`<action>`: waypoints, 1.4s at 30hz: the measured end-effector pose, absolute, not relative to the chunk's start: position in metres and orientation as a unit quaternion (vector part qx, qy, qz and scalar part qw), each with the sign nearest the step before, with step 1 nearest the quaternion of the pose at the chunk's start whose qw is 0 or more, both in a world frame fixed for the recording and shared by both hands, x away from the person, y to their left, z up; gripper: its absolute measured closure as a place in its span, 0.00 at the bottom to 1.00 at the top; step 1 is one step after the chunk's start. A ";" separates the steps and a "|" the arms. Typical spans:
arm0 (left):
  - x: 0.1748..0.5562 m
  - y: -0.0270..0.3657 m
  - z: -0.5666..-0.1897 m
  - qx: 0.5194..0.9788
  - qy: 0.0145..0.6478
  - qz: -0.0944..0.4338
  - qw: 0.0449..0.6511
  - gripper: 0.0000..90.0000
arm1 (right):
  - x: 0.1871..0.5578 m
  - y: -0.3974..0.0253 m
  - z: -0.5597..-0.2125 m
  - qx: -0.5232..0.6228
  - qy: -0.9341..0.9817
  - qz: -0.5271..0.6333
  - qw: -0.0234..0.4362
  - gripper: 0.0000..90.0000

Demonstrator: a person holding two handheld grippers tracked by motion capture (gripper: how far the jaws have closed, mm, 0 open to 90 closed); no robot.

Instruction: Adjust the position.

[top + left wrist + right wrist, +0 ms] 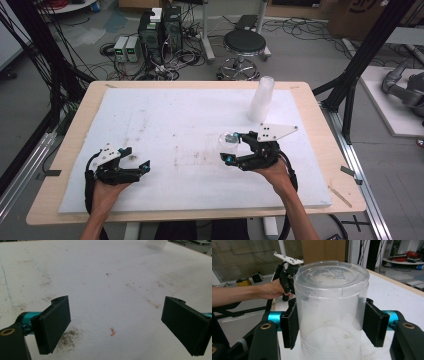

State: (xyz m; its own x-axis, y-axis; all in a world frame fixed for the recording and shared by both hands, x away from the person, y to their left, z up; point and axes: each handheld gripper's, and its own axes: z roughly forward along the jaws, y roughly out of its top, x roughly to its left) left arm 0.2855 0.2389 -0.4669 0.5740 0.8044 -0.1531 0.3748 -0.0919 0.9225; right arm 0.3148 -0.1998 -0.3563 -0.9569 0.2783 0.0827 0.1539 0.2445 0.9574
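Observation:
A clear plastic cup (331,305) sits between the black pads of my right gripper (332,323), its closed base pointing away from the camera; both pads press its sides. In the high view this cup (228,138) is at the tips of the right gripper (232,147), right of the pad's centre. A tall stack of clear cups (262,99) stands upright just behind it. My left gripper (136,159) rests low at the front left, jaws wide apart. In its own view the left gripper (115,322) holds nothing, only bare foam.
A white foam pad (165,115) covers the wooden table (75,130). The foam carries dirt smudges and a small orange fleck (112,332). The base of the cup stack (156,243) shows at the far edge. A stool (244,45) and computers (160,30) stand beyond the table.

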 end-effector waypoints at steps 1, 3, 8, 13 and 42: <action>0.285 0.239 -0.467 0.709 0.415 0.201 0.533 0.10 | 0.315 -0.200 -0.356 0.138 0.787 0.599 0.052 0.42; 0.285 0.240 -0.467 0.709 0.411 0.200 0.536 0.10 | 0.316 -0.200 -0.357 0.137 0.787 0.599 0.051 0.42; 0.284 0.244 -0.457 0.709 0.390 0.199 0.553 0.10 | 0.315 -0.199 -0.356 0.133 0.788 0.599 0.050 0.42; 0.283 0.246 -0.440 0.715 0.347 0.184 0.579 0.10 | 0.314 -0.197 -0.353 0.126 0.788 0.601 0.049 0.42; 0.296 0.162 -0.395 0.759 0.156 0.078 0.627 0.10 | 0.312 -0.189 -0.349 0.105 0.790 0.604 0.025 0.42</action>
